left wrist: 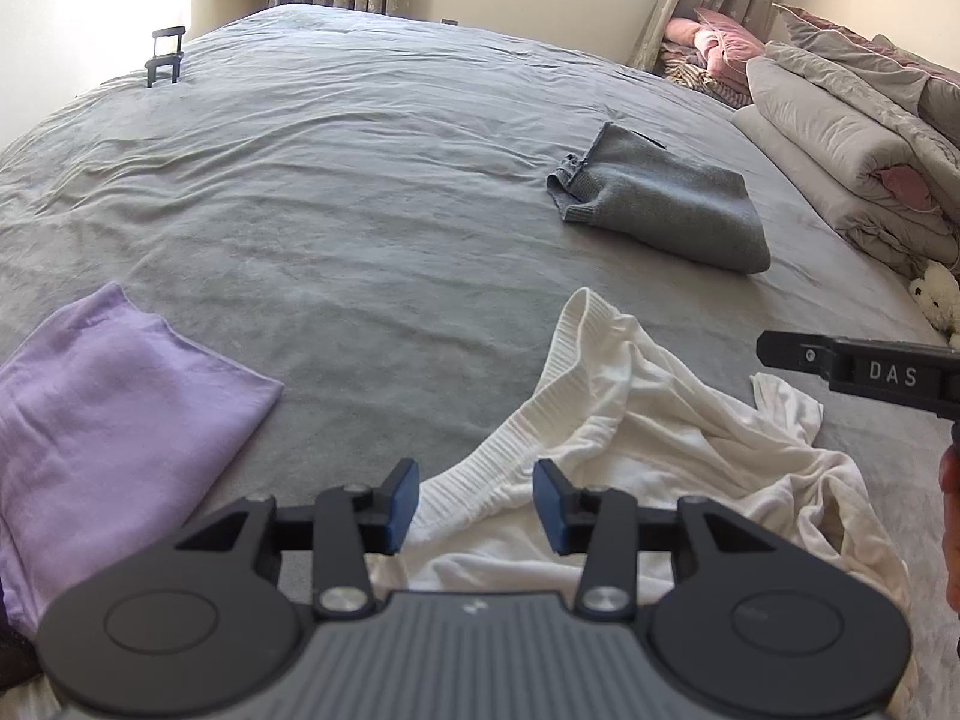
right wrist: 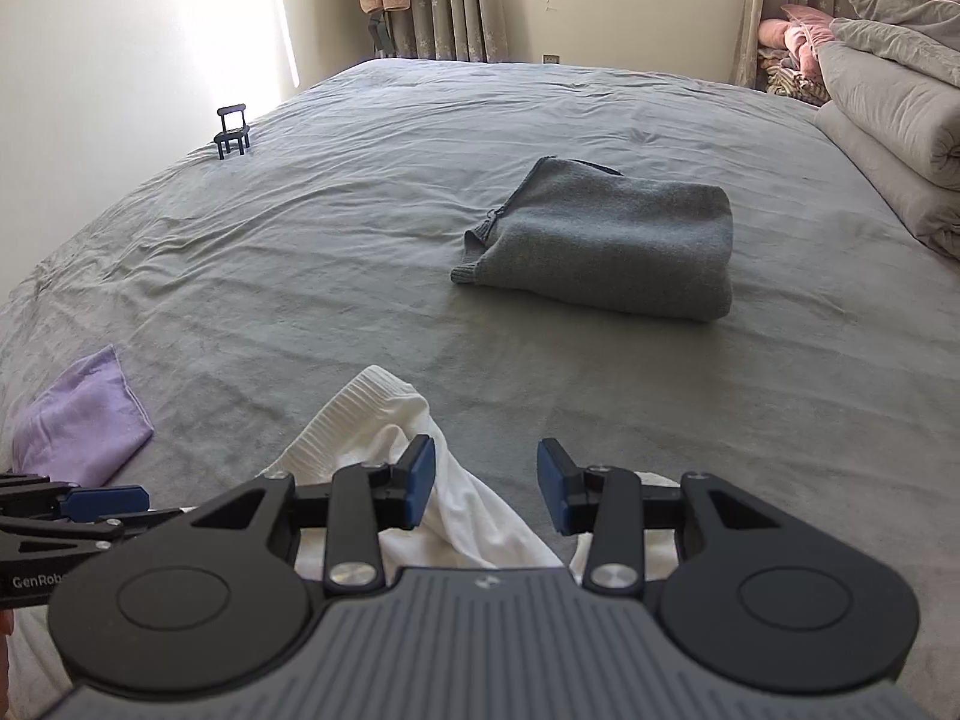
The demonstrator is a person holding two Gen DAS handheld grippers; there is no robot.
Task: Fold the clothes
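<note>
**Garment loose under two parted grippers**

Lilac cloth (left wrist: 114, 396) lies folded at our far left on the grey bed sheet (left wrist: 360, 210), well apart from the work. Just right of it our left gripper (left wrist: 476, 501) hangs with its jaws parted and nothing pinched; the ribbed band of the white garment (left wrist: 630, 438) runs between the blue pads (left wrist: 401, 504) without being pressed. The garment itself sits crumpled at the near edge of the bed, one ribbed corner poking toward the middle. Over its right part we hold the right gripper (right wrist: 486, 483), also parted and empty, white fabric lying beneath and beside its left pad. Farther right and deeper on the bed rests the folded grey sweater (right wrist: 606, 240), then the rolled quilts (left wrist: 840, 150) at the edge.

We judge the garment not yet spread for folding. Closing now risks catching several bunched layers at once, so a lift would drag a lump rather than an edge. Uneven grips could twist it, and a wide sweep leftward might disturb the lilac cloth.
</note>
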